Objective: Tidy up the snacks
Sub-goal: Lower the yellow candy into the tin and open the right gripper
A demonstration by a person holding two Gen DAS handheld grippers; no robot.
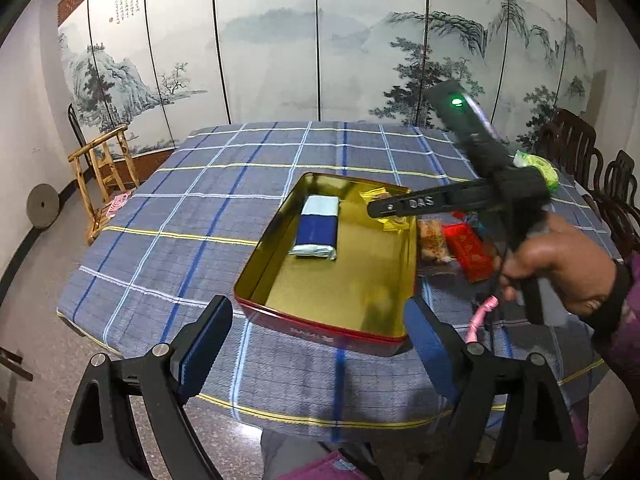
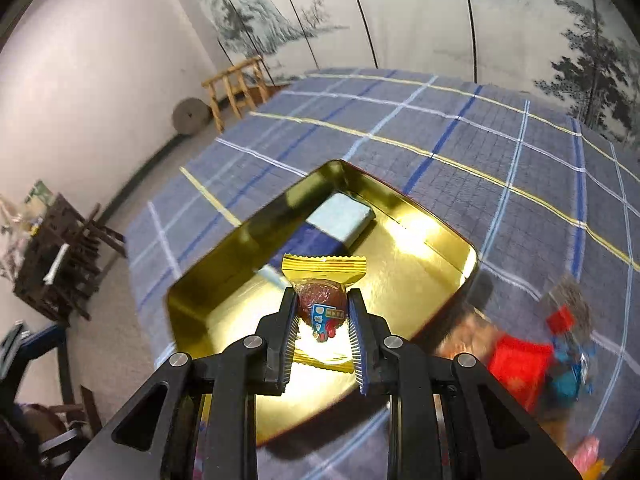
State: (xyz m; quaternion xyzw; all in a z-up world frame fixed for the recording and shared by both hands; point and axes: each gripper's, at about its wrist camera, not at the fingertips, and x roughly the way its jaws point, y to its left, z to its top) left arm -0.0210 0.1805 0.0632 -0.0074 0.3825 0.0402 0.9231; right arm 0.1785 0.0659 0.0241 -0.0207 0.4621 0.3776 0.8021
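Tin [image 1: 256,280] is our landmark: gold inside, red outside, lid off, sitting on the plaid tablecloth [image 1: 180,208].

Right gripper [image 2: 323,312]: we see it clamped on a gold-wrapped candy [image 2: 322,300], jaws narrowed onto the round dark sweet inside the clear part of the wrapper. The crimped gold end sticks out past the fingertips. In the right wrist view, gripper and candy sit over the tin's interior, toward its near end; we can't tell if the wrapper touches the tin floor. In the left wrist view the same gripper [image 1: 380,208] comes in over the tin's right wall, held by the right hand [image 1: 560,268], with gold wrapper showing at its tip.

Left gripper [image 1: 320,336]: jaws spread wide, nothing between the blue pads [image 1: 196,356]. It sits just short of the tin's near red wall, above the cloth.

Inside the tin: one blue-and-white packet [image 1: 318,228] lying flat toward the far end, apart from the held candy.

Outside the tin, just beside its right wall on the cloth: a red packet [image 1: 470,250], an orange-patterned snack bag [image 1: 432,240], and a pink wrapped piece [image 1: 482,316] nearer the front corner. A green-white bag [image 1: 540,166] lies farther right, past the right gripper's body. This cluster is blurred in the right wrist view.
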